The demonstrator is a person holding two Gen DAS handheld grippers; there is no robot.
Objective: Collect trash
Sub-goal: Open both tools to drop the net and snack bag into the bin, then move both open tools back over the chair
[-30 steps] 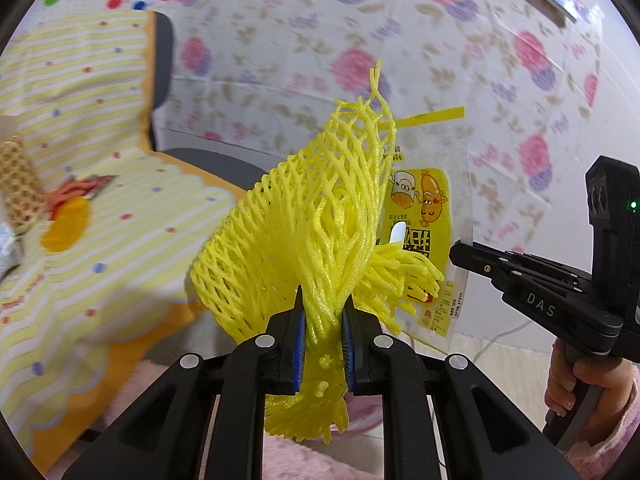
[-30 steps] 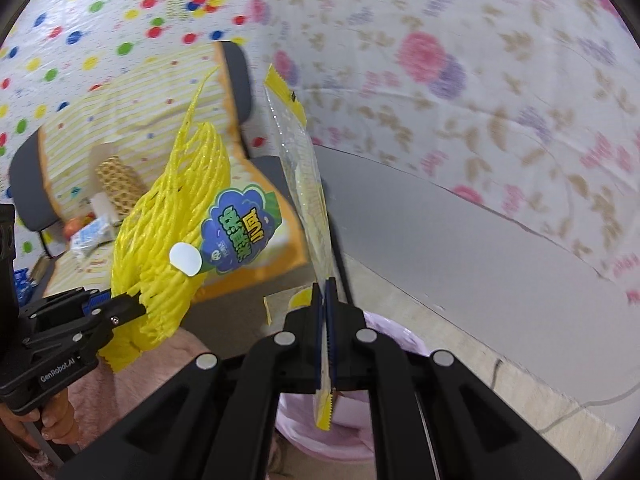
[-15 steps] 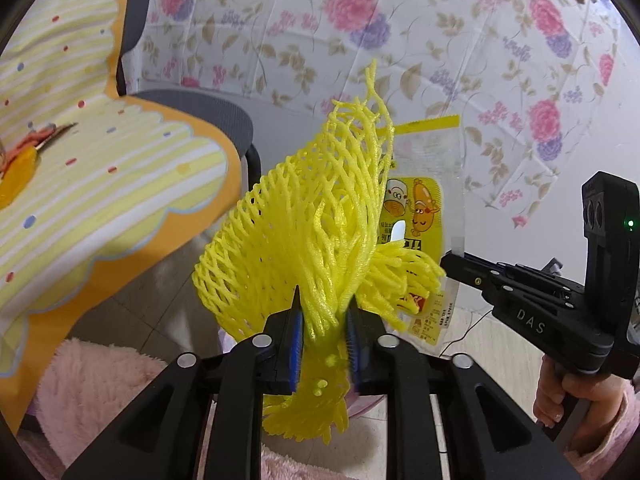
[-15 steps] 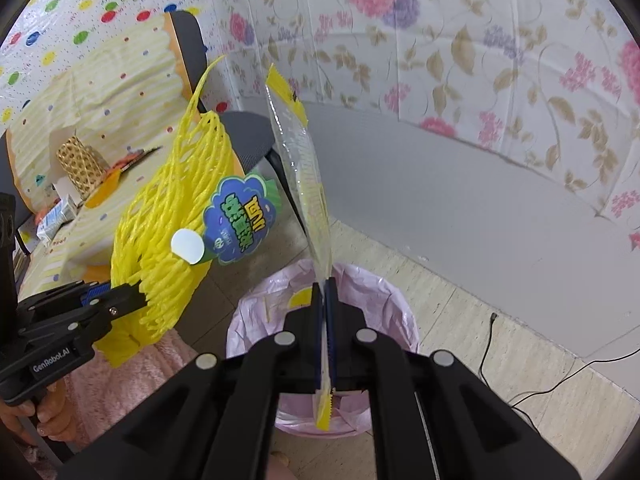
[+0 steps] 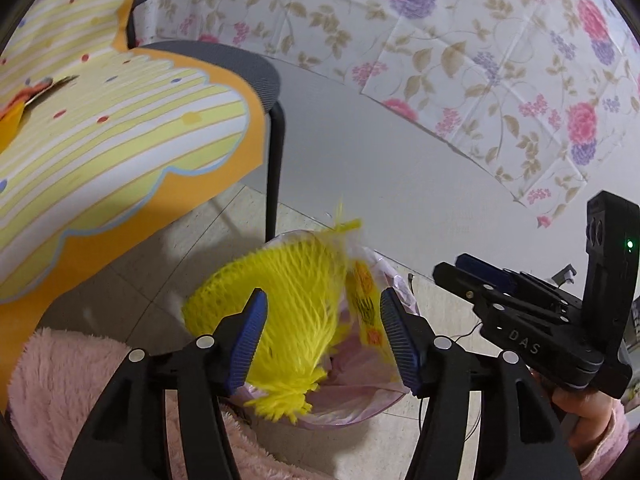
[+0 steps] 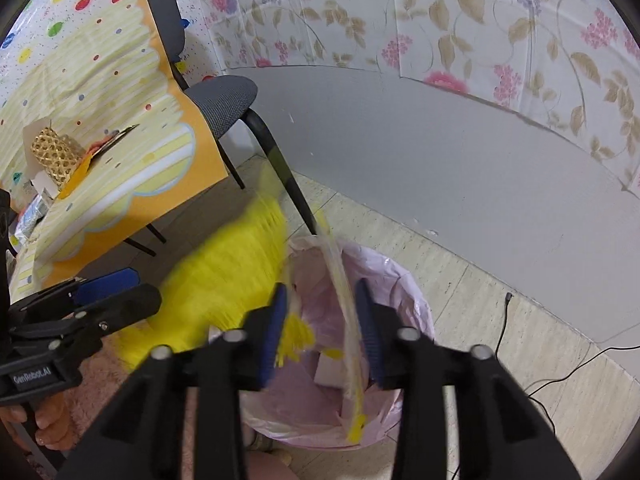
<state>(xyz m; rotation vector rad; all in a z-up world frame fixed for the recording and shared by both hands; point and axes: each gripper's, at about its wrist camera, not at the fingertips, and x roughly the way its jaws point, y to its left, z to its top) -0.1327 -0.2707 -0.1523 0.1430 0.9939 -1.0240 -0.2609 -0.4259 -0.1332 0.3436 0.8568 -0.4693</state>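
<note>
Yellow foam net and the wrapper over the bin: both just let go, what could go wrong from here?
The left gripper and right gripper have just been opening, pads clear. The yellow foam net is bulky and sits toward the pink bin bag near rim; it may catch there or spill onto the floor. The clear wrapper is light and could drift outside.

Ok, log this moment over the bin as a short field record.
left gripper: open, jaws just opened, pads clear of the net
yellow foam net: loose, blurred, over the bin mouth
right gripper: open, jaws just opened
clear snack wrapper: loose between the right jaws, lower end in the bin
bin with pink liner: on the floor beneath both grippers
chair: beside the bin
</note>
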